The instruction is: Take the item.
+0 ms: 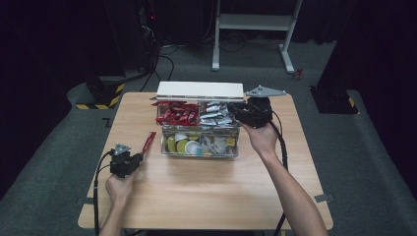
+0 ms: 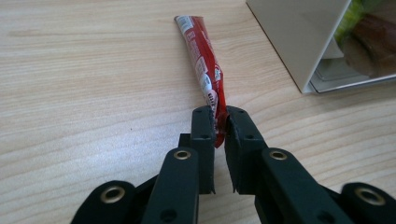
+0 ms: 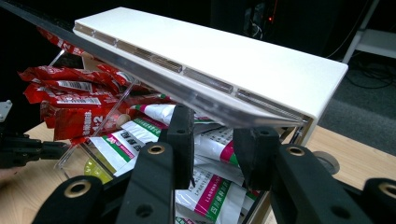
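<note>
A long red foil sachet point(image 2: 204, 60) is seen lying flat on the pale wooden table point(image 1: 206, 187), just left of the clear plastic organiser box point(image 1: 199, 147), its near end pinched between the jaws of the left gripper point(image 2: 220, 123). In the right gripper view, the right gripper point(image 3: 215, 140) is shown clamped on the box's raised clear lid point(image 3: 154, 77), above red and white sachets. In the high view, both hands are placed at the box's sides.

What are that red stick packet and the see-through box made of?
The red packet looks like glossy plastic film or foil: it crinkles and shines. The box seems clear rigid plastic, perhaps acrylic, with its contents visible through the walls; its lid looks opaque white.
</note>
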`<state>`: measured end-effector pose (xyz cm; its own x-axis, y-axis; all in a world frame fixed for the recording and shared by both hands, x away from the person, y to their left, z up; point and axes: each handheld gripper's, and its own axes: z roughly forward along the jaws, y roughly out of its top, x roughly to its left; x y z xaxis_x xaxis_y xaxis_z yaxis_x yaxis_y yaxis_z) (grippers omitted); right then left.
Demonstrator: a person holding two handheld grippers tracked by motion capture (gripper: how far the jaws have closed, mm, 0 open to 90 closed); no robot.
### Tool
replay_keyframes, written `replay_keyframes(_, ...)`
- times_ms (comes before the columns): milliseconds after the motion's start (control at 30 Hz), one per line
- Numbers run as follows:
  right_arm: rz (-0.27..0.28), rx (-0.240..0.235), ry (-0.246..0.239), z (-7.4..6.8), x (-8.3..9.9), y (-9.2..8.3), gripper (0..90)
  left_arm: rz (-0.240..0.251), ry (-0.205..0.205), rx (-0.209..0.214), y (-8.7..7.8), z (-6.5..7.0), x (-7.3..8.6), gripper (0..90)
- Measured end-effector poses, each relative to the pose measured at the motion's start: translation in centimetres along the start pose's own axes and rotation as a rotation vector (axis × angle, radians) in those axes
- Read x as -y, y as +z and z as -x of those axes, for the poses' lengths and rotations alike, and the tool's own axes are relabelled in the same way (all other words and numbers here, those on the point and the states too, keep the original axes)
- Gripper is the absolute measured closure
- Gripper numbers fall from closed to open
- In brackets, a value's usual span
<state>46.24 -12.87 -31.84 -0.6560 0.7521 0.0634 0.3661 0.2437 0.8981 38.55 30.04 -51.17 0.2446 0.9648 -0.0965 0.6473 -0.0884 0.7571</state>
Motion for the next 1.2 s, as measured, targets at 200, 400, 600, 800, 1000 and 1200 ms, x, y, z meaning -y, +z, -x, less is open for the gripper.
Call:
replay_keyframes(200,0.003,0.002,-0.002,-0.1,0.0,-0.1,68.7,-0.014,-0.02,0.013,0.2,-0.3,0.6,70.1)
replay_keyframes(400,0.008,0.008,-0.008,-0.3,0.1,-0.3,68.7,0.019,-0.042,0.024,-0.6,-0.5,1.0,50.2)
replay_keyframes(600,0.014,0.007,-0.013,-0.3,0.3,-0.6,68.7,0.013,-0.039,0.02,-1.1,-0.6,1.7,40.3)
replay_keyframes(800,0.027,0.007,-0.013,-0.4,0.5,-1.1,68.6,0.009,-0.045,0.005,-1.7,-0.9,2.6,36.4)
replay_keyframes(1000,0.026,0.008,-0.025,-0.5,0.7,-1.4,68.6,0.007,-0.049,-0.012,-1.8,-1.0,3.4,35.7)
replay_keyframes(1200,0.012,0.014,-0.027,-0.5,1.1,-1.5,68.5,0.016,-0.028,-0.032,-1.8,-0.9,3.6,36.2)
